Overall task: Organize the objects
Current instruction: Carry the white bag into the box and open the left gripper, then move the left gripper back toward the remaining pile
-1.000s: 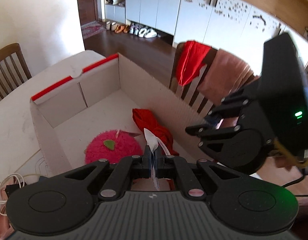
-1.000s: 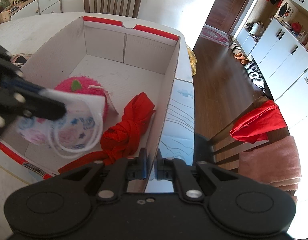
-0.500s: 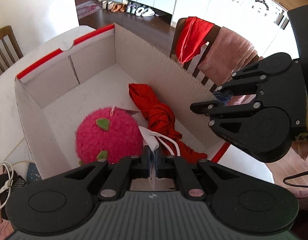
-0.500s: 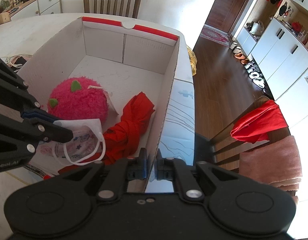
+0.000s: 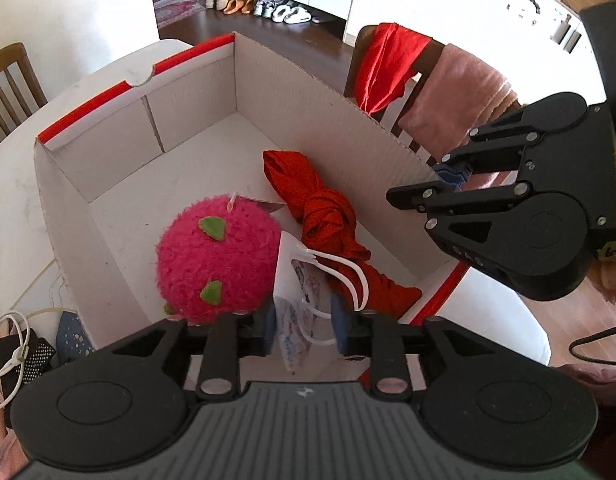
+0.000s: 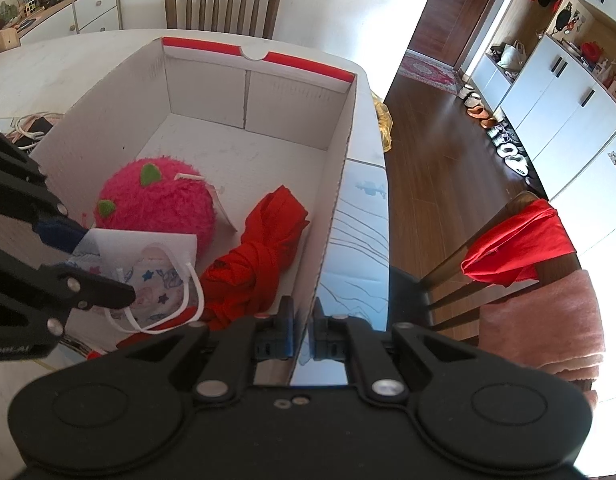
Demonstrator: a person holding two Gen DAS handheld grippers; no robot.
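An open white cardboard box (image 5: 119, 148) (image 6: 340, 184) with red trim stands on the table. Inside lie a pink fuzzy plush ball (image 5: 215, 260) (image 6: 155, 204) and a knotted red cloth (image 5: 324, 216) (image 6: 251, 260). A patterned child's face mask (image 5: 295, 292) (image 6: 147, 280) with white ear loops hangs between the parted fingers of my left gripper (image 5: 303, 326) (image 6: 89, 264), low over the box's near end, beside the plush. My right gripper (image 6: 303, 332) (image 5: 420, 190) is shut and empty, held over the box's right wall.
A chair (image 5: 392, 60) draped with red and pink cloths stands right of the table. White cables and small items (image 5: 15, 344) lie on the table left of the box. Another wooden chair (image 6: 223, 0) stands beyond the table.
My left gripper has lowered into the box's near end and opened; the mask now hangs loose between its fingers. The right gripper has stayed put.
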